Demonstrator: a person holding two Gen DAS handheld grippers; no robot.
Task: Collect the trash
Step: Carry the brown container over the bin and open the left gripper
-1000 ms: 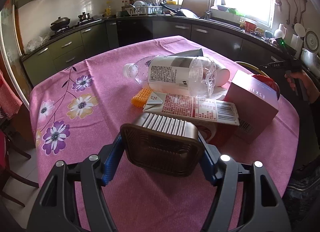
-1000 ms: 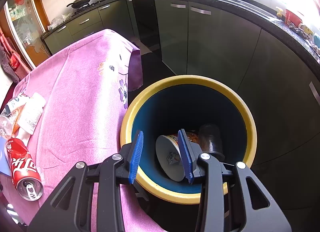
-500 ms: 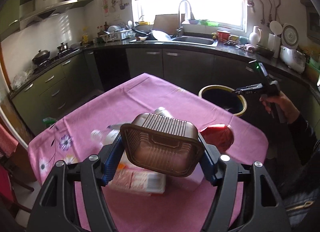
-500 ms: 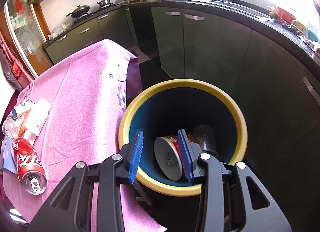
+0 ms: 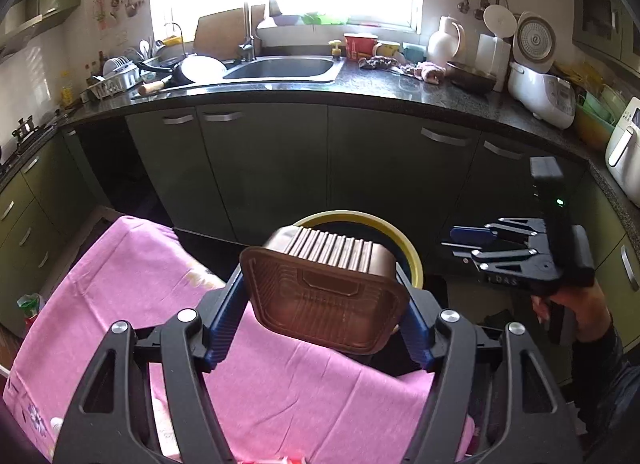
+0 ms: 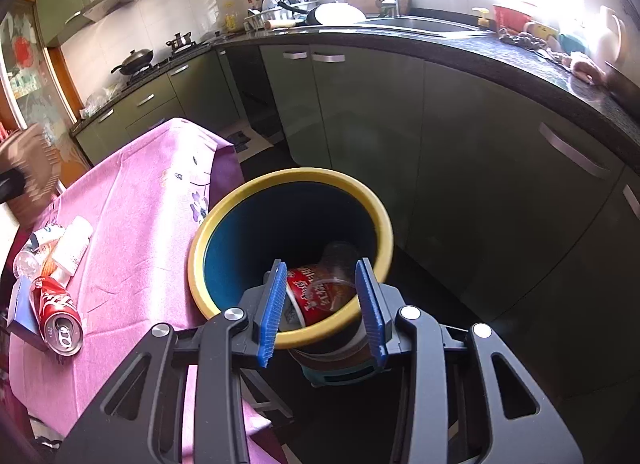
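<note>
While a noodle cup and a clear cup already lie in the yellow-rimmed bin, the left tongs are clenched on a brown plastic tray, held above the bench's pink cloth just short of the bin. Beyond it the right tongs hang over the bin with jaws apart, gripping nothing. Plenty left by the look of it: a red can, a clear bottle, a white tube and a box lie at the bench's left.

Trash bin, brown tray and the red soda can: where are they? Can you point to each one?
trash bin (image 6: 240, 200), right wrist view, on its yellow rim.
brown tray (image 5: 320, 300), left wrist view, on its flat underside.
red soda can (image 6: 54, 304), right wrist view, on its side, lying on the pink tablecloth (image 6: 132, 224).
</note>
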